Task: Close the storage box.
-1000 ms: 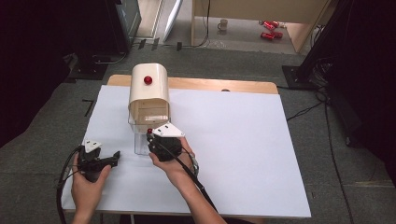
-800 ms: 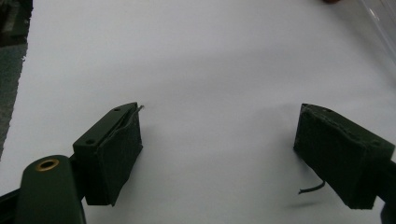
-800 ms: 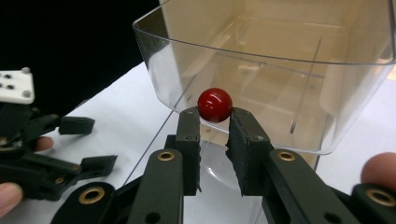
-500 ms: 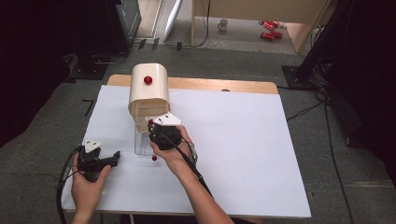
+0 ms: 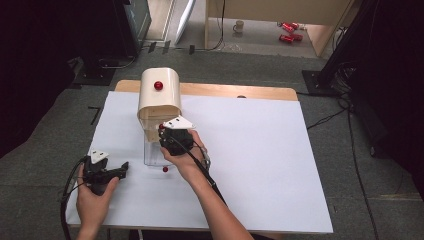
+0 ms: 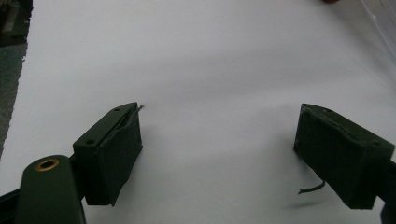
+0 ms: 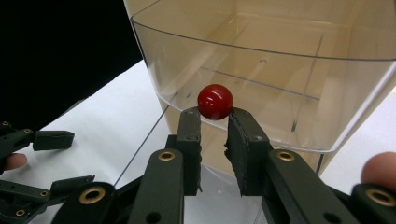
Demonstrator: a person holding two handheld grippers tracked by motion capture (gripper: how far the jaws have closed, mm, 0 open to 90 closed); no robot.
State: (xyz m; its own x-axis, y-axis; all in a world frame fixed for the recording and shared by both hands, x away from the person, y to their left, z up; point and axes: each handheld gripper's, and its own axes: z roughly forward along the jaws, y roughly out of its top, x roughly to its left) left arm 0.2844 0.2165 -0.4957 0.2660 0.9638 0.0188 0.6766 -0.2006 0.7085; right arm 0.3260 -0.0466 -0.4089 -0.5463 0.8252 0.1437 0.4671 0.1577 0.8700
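Observation:
A small red ball (image 7: 215,101) sits pinched at the tips of my right gripper (image 7: 214,116), level with the front rim of a clear plastic bin (image 7: 280,84). From above, the right gripper (image 5: 162,131) points at the bin (image 5: 150,151), which stands under a cream rounded housing (image 5: 159,102) with a red knob (image 5: 158,85). A second red ball (image 5: 165,169) lies loose on the white sheet just in front of the bin. My left gripper (image 5: 121,169) rests near the sheet's front left, open, with bare sheet between its pads (image 6: 116,154).
The white sheet (image 5: 260,160) covers a wooden table, with wide free room to the right. Grey floor surrounds the table, with dark stands and cables at both sides. The left gripper (image 7: 60,161) lies low at the left in the right gripper view.
My right gripper has moved away from me, up to the bin under the cream housing. The loose red ball on the sheet has come into sight behind it. The left gripper stayed put.

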